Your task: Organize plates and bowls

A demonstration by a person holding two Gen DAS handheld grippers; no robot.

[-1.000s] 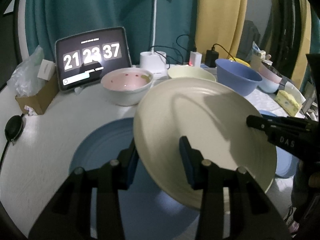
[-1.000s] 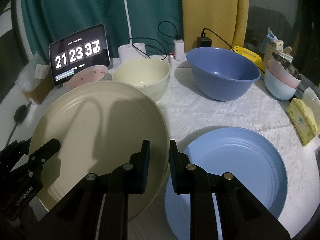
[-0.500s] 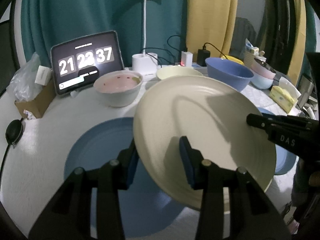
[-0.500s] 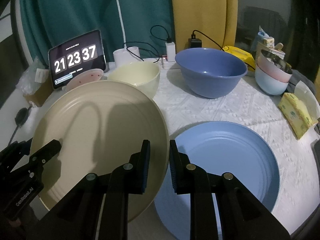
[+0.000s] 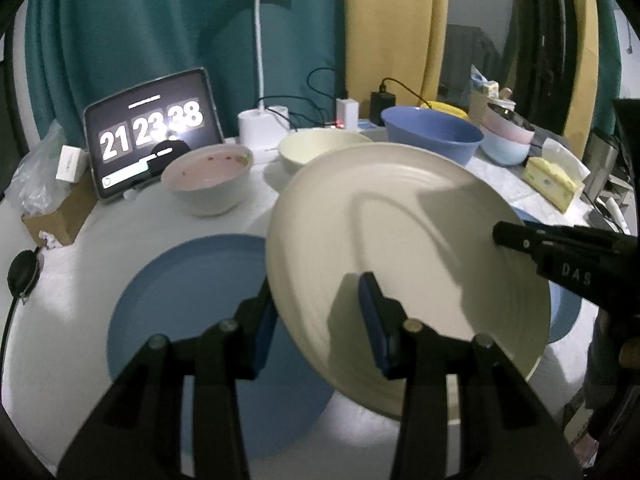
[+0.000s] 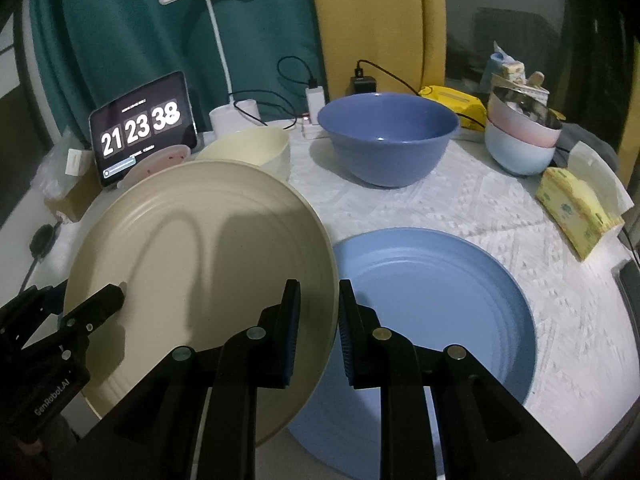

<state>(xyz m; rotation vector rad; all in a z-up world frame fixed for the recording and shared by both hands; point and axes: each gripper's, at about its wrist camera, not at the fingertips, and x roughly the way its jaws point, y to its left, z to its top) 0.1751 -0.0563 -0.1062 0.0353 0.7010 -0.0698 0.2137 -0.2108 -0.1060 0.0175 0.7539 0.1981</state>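
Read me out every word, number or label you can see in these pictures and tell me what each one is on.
"21 23 38": clock digits on the tablet screen.
"GenRobot.AI": on the left claw body, seen in the right wrist view.
"DAS": on the right claw body, seen in the left wrist view.
Small line above the clock digits: too small to read.
Print on the yellow pack and the white box: blurred.

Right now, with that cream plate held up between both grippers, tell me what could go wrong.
1. The cream plate is tilted and pinched only at its rim by the left gripper and right gripper; it may slip.
2. Lowered unevenly, it may knock the blue plate underneath.
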